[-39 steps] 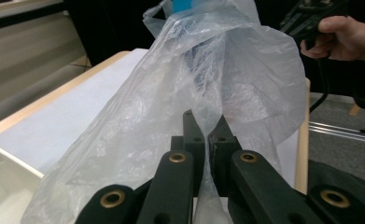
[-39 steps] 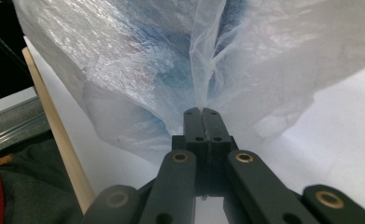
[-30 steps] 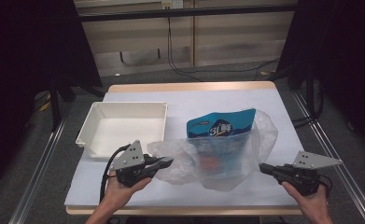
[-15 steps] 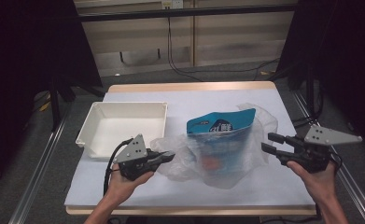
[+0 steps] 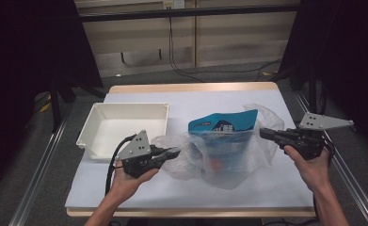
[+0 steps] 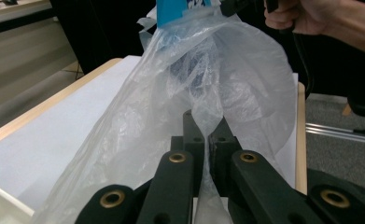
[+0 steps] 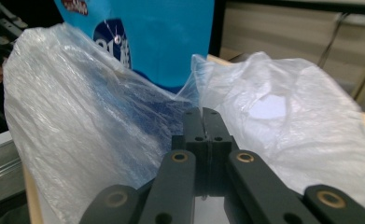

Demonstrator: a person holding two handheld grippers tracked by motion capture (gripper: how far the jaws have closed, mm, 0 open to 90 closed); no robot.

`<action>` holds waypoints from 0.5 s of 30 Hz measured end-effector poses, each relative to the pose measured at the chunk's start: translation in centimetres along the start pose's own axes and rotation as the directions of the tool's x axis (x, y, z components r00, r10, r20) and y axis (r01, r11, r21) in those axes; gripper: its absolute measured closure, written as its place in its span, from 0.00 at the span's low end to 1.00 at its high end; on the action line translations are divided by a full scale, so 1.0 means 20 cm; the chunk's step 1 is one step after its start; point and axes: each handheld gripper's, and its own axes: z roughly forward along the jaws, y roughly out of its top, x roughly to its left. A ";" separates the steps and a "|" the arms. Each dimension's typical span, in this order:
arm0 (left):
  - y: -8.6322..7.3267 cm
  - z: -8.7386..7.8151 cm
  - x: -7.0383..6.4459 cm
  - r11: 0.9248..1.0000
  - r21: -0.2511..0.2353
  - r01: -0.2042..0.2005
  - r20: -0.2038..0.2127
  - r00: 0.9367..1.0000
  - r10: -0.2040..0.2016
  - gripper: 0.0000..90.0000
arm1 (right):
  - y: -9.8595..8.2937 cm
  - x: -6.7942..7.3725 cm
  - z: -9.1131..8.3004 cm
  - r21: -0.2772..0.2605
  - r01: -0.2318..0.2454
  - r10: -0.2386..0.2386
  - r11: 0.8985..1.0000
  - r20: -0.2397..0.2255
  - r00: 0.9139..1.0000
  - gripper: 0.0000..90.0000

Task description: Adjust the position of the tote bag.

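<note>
Here the blue printed foil pouch (image 5: 224,129) stands more or less upright near the middle of the white-covered table (image 5: 266,188), its top edge poking out of the thin clear crinkled plastic bag (image 5: 228,157) that wraps its lower part. The bag's long axis runs across the table from my left to my right, with the pouch between the two tools, so the whole matter turns on the two ends of that film. My left gripper (image 5: 172,153) sits at the bag's left end, jaws pressed together on a twisted pleat of film (image 6: 208,116), which its own camera shows pinched between the pads. My right gripper (image 5: 265,133) sits at the bag's right end, a little farther up the table than the left; in its own view the jaws meet with a fold of film seemingly caught at their tips (image 7: 196,109), though how much plastic is really in the bite I cannot tell. Both hands lie low and roughly level, forearms coming in from the near edge, tools pointing inward at each other. I judge each hand about equally near the pouch. The shallow white rectangular plastic tray (image 5: 90,136) rests apart to the left, beyond my left hand (image 5: 130,181).
</note>
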 end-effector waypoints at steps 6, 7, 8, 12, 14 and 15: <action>0.03 0.00 -0.04 0.999 0.004 -0.038 0.012 0.999 0.038 1.00 | 0.04 0.04 -0.16 -0.067 0.023 -0.021 0.997 0.035 0.999 1.00; 0.03 0.00 -0.05 0.999 0.008 -0.044 0.012 0.999 0.044 1.00 | 0.04 0.05 -0.19 -0.077 0.032 -0.029 0.997 0.033 0.999 1.00; 0.03 0.00 -0.05 0.999 0.014 -0.043 0.014 0.999 0.043 1.00 | 0.04 0.05 -0.21 -0.080 0.036 -0.034 0.996 0.035 0.999 1.00; 0.03 -0.01 -0.08 0.998 0.033 -0.060 0.012 0.998 0.060 1.00 | 0.01 0.09 -0.28 -0.090 0.043 -0.040 0.995 0.033 0.999 1.00; 0.02 -0.02 -0.10 0.996 0.046 -0.070 0.022 0.997 0.069 1.00 | -0.02 0.10 -0.31 -0.087 0.033 -0.030 0.996 0.037 0.999 1.00; 0.01 -0.02 -0.11 0.996 0.050 -0.072 0.028 0.997 0.071 1.00 | -0.06 0.12 -0.33 -0.067 0.028 -0.025 0.997 0.048 0.999 1.00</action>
